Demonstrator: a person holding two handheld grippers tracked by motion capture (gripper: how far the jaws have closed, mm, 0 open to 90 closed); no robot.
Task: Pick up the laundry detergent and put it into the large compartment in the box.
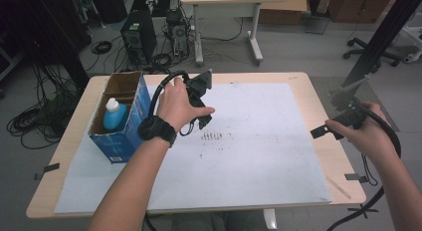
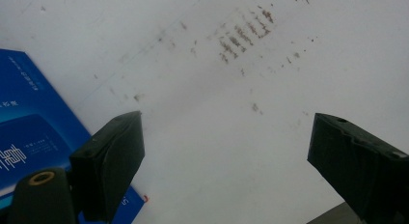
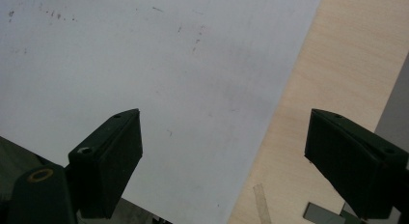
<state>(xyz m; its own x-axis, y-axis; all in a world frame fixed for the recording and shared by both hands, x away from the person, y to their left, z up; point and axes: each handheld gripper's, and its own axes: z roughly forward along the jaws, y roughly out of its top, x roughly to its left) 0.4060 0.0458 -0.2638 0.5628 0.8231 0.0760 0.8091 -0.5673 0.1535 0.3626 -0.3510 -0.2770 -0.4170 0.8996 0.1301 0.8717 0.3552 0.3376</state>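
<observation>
1. hovering just right of the blue box (image 1: 121, 122), the left gripper (image 1: 201, 99) has its jaws spread wide, with nothing between them.
2. inside the blue box stands a blue bottle (image 1: 114, 114).
3. well right of the blue box, at the table edge (image 1: 334, 156), the right gripper (image 1: 332, 129) has its jaws wide and holds nothing.

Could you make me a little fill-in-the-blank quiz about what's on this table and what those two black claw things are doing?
1. The blue bottle stands inside an open ____ box at the table's left side.
2. The left gripper has its jaws wide ____, with nothing between them.
3. The right gripper hangs over the table's ____ edge, where the white sheet gives way to bare wood.
4. The dark smudges lie on the ____ sheet.

Missing words: blue; open; right; white
</observation>
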